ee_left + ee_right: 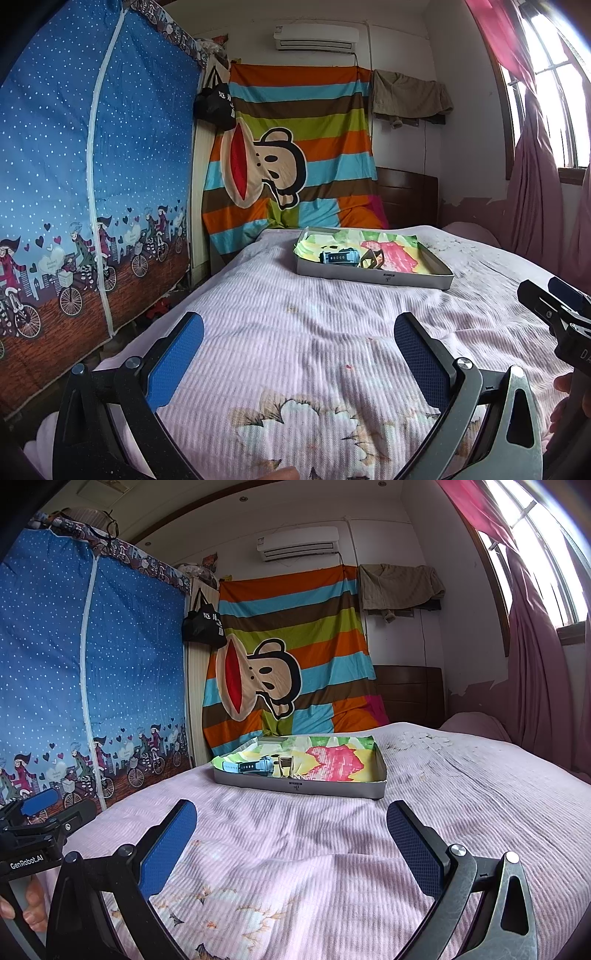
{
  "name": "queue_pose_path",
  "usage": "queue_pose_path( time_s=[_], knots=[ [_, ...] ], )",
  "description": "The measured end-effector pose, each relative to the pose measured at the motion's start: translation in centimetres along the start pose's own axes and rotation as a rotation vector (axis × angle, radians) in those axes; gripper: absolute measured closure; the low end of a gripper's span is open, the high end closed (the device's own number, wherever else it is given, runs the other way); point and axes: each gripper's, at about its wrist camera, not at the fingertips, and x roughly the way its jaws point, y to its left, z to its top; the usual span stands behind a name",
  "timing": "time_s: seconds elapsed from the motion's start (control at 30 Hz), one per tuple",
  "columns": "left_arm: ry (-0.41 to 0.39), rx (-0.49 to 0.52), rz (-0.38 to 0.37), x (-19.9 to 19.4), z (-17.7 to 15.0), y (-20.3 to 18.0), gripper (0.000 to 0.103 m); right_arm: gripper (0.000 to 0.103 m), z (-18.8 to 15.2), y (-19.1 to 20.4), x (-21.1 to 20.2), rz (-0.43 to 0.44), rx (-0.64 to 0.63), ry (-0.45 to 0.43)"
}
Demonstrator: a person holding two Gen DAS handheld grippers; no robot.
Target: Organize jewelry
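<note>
Both tongs, left [299, 354] and right [291, 840], gape empty over bare bedspread [332, 849]; the tray [332, 790] with a blue watch [255, 765] sits well ahead, mid-bed.

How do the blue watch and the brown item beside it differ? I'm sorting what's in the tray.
The blue watch is light blue and lies stretched flat; the brown item is dark brown and stands taller and more compact. The watch sits nearer the tray's left end. Both rest on the colourful cloth inside it.
</note>
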Motion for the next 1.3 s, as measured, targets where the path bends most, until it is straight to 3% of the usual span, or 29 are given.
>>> queue_pose_path(
  time_s=[1.3],
  knots=[
    [0.006, 0.006, 0.005, 0.27, -0.3, -0.55, 0.002, 0.0, 0.07, 0.05, -0.02, 0.001, -0.001, 0.002]
  ],
)
